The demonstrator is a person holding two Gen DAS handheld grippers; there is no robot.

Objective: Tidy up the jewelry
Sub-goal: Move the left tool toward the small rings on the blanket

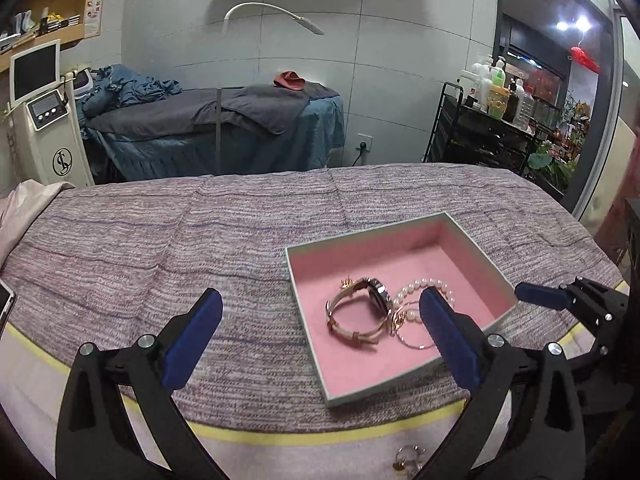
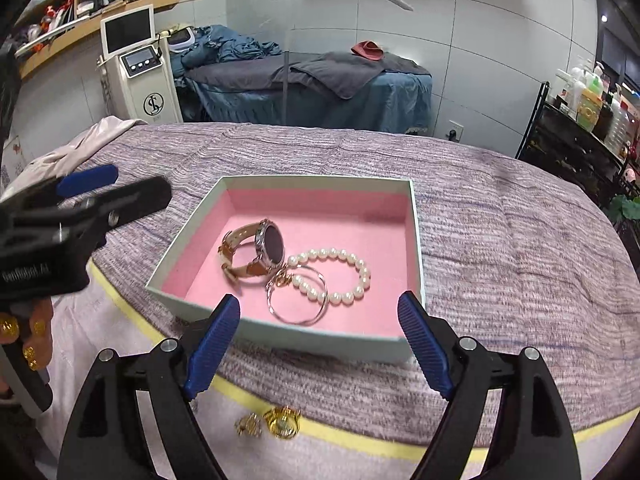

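A pale green box (image 2: 414,240) lined in pink foam sits at the centre of the right wrist frame on a mauve woven bed cover (image 2: 500,240). Inside lie a watch (image 2: 260,254) with a tan strap, a pearl bracelet (image 2: 340,272) and a thin metal hoop (image 2: 298,296) overlapping the pearls. Small gold pieces (image 2: 282,422), blurred and perhaps earrings, rest at bottom centre near the yellow band. The left gripper (image 1: 320,328) and right gripper (image 2: 320,332) both hold jaws wide, empty. A white machine (image 2: 148,80) at upper left bears an "SL"-like monogram; the left gripper's body reads, faintly, "GenRobot.AI".
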